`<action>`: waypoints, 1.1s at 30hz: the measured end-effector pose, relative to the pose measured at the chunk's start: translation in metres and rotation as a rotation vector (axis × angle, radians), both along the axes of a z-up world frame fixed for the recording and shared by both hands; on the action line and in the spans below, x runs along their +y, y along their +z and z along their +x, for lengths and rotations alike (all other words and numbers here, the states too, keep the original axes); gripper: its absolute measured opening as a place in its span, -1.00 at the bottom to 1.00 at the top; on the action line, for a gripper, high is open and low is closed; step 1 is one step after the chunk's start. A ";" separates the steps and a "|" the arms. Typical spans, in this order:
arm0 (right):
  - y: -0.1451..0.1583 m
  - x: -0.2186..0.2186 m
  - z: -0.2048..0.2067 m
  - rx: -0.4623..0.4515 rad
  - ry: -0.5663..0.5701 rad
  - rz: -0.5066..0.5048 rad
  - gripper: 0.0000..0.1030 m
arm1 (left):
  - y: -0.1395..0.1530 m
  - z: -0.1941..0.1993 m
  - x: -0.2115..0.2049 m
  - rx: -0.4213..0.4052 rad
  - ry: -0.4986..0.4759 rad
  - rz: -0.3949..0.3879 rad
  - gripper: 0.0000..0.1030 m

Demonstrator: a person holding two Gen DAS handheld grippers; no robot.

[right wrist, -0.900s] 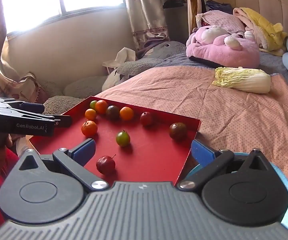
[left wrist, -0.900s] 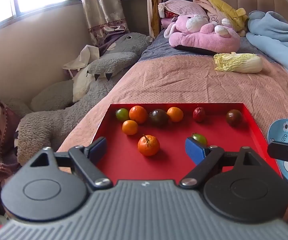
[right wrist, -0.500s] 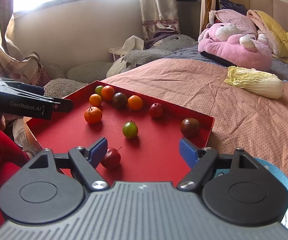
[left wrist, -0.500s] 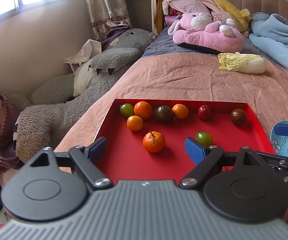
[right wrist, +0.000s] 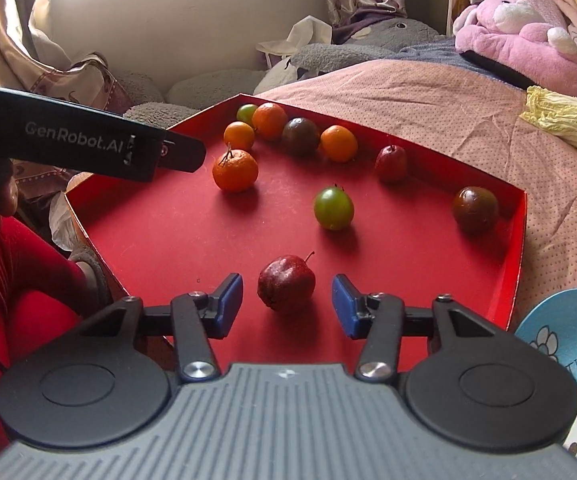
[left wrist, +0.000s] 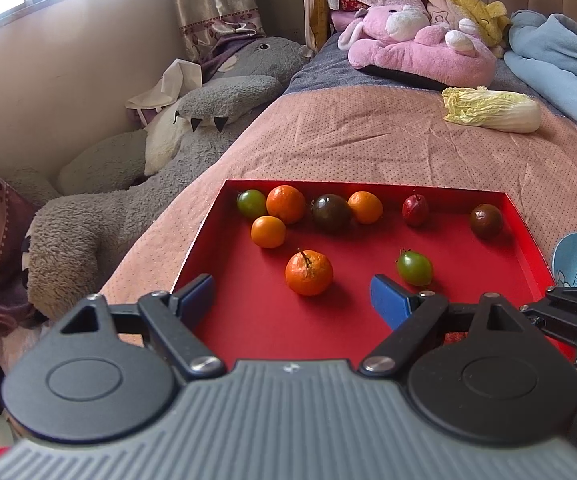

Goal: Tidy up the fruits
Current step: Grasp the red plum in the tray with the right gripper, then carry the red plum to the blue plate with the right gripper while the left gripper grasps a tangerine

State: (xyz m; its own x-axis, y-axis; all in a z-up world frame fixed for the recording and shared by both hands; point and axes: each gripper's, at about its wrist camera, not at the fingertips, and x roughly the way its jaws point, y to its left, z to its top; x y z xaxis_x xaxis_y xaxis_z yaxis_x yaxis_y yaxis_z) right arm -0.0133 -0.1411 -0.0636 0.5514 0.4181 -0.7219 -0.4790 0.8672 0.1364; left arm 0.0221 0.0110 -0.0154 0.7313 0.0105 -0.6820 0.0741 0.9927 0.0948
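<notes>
On red tray [right wrist: 168, 240], red apple [right wrist: 286, 283] between fingers [right wrist: 230, 300]

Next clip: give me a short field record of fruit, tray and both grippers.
surface: red tray on a bed
fruit in tray: nine, loose
oranges: four, toward the far left corner
nearest fruit: red apple
right gripper: open, pads either side of the red apple, not touching
left gripper: wide open, empty, large orange just ahead
beside tray: blue plate

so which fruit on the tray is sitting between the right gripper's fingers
The dark red apple-like fruit with a stem, alone at the red tray's near edge; the right gripper brackets it untouched.
</notes>
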 end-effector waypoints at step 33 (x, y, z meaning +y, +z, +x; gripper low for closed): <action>0.015 -0.024 -0.013 0.019 -0.063 0.032 -0.27 | -0.048 0.056 -0.021 0.178 -0.029 0.017 -0.23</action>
State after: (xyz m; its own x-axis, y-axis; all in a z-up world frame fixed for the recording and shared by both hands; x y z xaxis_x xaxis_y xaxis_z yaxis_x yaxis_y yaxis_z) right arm -0.0260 -0.1654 -0.0490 0.5636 0.4063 -0.7192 -0.4211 0.8904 0.1729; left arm 0.0782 -0.0101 -0.0632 0.5991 0.0043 -0.8007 0.1197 0.9883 0.0949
